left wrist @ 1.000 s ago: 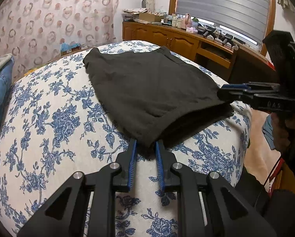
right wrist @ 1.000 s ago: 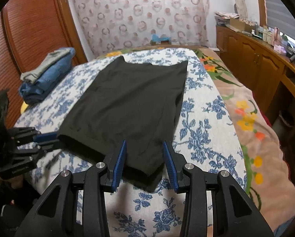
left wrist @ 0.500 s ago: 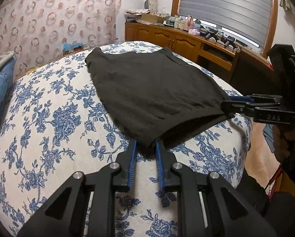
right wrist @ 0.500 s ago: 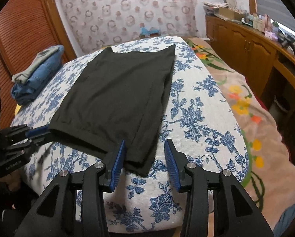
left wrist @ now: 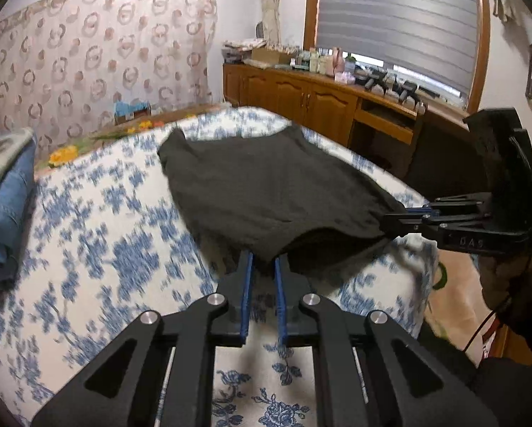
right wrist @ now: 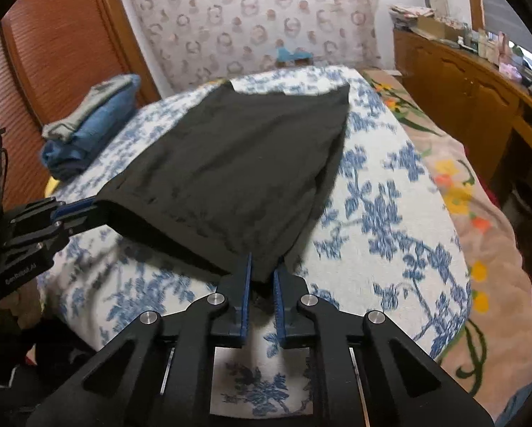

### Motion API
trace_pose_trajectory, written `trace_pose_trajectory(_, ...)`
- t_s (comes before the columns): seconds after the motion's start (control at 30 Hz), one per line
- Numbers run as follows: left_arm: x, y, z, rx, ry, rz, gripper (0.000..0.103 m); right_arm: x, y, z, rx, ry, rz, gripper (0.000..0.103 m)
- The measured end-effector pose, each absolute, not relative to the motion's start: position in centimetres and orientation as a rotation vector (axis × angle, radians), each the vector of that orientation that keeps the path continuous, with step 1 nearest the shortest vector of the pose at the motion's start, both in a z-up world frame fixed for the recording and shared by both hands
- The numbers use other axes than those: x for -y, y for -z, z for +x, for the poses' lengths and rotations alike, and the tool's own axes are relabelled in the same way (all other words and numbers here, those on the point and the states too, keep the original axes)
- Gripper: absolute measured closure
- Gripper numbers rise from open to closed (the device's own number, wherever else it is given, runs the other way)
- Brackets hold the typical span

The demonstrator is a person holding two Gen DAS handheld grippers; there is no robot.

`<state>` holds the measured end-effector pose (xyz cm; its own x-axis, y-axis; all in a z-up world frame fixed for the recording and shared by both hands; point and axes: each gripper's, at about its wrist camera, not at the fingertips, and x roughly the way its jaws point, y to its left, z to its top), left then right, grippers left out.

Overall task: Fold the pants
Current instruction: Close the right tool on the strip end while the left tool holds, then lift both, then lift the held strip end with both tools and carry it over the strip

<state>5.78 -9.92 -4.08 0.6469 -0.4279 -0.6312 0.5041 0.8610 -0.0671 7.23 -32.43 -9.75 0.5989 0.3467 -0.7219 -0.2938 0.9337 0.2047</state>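
Black pants (left wrist: 266, 185) lie folded lengthwise on the blue-flowered bed cover (left wrist: 106, 249), far end flat, near hem raised off the bed. My left gripper (left wrist: 264, 259) is closing its jaws on the near left corner of the hem, cloth pinched between the blue pads. In the same view my right gripper (left wrist: 394, 220) comes in from the right and clamps the other corner. The right wrist view shows the pants (right wrist: 230, 163) with my right gripper (right wrist: 264, 263) closing on that corner, and the left gripper (right wrist: 99, 210) holding at the left.
A pile of folded jeans and grey cloth (right wrist: 88, 131) sits on the bed's left side. A wooden cabinet with clutter (left wrist: 301, 96) runs along the right wall under the window. A brown slatted door (right wrist: 52, 53) stands at the left. A flowered blanket (right wrist: 479, 213) drapes the bed's right side.
The right jaws have narrowed from wide apart onto the hem corner. Both grippers have raised the near hem, which now hangs taut between them above the bed.
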Motion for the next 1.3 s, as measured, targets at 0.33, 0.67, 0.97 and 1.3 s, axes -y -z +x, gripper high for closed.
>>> trace_pose_trajectory(0.33, 7.9, -4.9, 5.5, -0.504, 0.526, 0.113, 0.095, 31.3, -0.4, 7.0, -0.619, -0.420, 0.011, 0.095)
trace_pose_trajectory(0.67, 4.6, -13.0, 3.2, -0.323, 0.475, 0.124, 0.096, 29.1, -9.8, 6.1, -0.415, -0.511, -0.035, 0.095)
trace_pose_trajectory(0.97, 1.5, -12.8, 5.4, -0.320, 0.369, 0.127, 0.096, 25.7, -12.7, 7.9, -0.373, -0.576, -0.054, 0.096)
trace_pose_trajectory(1.3, 1.1, -14.4, 14.8, -0.282, 0.224, 0.213, 0.096, 20.6, -11.9, 17.8, -0.383, -0.508, -0.114, 0.096)
